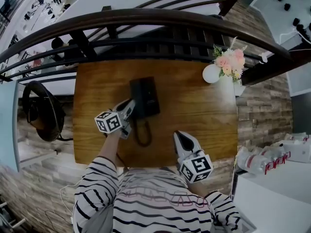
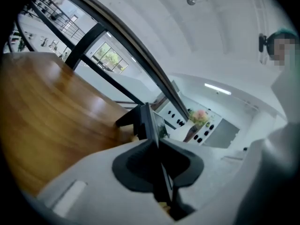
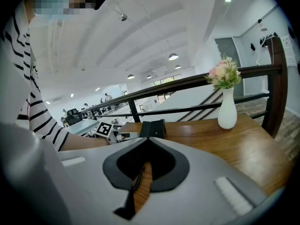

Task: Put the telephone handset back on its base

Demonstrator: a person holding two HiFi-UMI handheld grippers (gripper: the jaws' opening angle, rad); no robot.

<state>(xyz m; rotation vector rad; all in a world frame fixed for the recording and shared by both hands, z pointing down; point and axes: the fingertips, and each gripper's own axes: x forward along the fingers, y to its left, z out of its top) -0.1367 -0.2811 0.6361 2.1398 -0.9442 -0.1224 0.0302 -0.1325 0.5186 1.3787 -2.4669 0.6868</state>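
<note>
Off the bench's point(image 1: 204, 115) edge at 9 o'clock hang headphones point(image 1: 41, 111). Next comes the left gripper point(image 1: 129, 105), at about 7 o'clock from the telephone point(image 1: 146, 89). Its jaws are drawn together with nothing I can make out between them. Their tips sit just beside the phone's near-left edge; whether they touch it I cannot tell. The telephone stands mid-bench, and the handset point(image 1: 138, 95) seems to lie along the left side of its base point(image 1: 151, 97) — the two read as a single black block from above, so the task looks done or nearly so. At 6 o'clock the coiled cord point(image 1: 142, 134) loops toward the person. The right gripper point(image 1: 180, 136) rests at 5 o'clock, well apart from the phone, jaws clenched on nothing. A white vase point(image 3: 227, 111) of flowers stands at 2 o'clock.

The handset is likely light, stiff plastic, smooth enough to slip, and the springy cord would tug on it — if it needs reseating, the narrow middle of its grip is the place to take hold.
</note>
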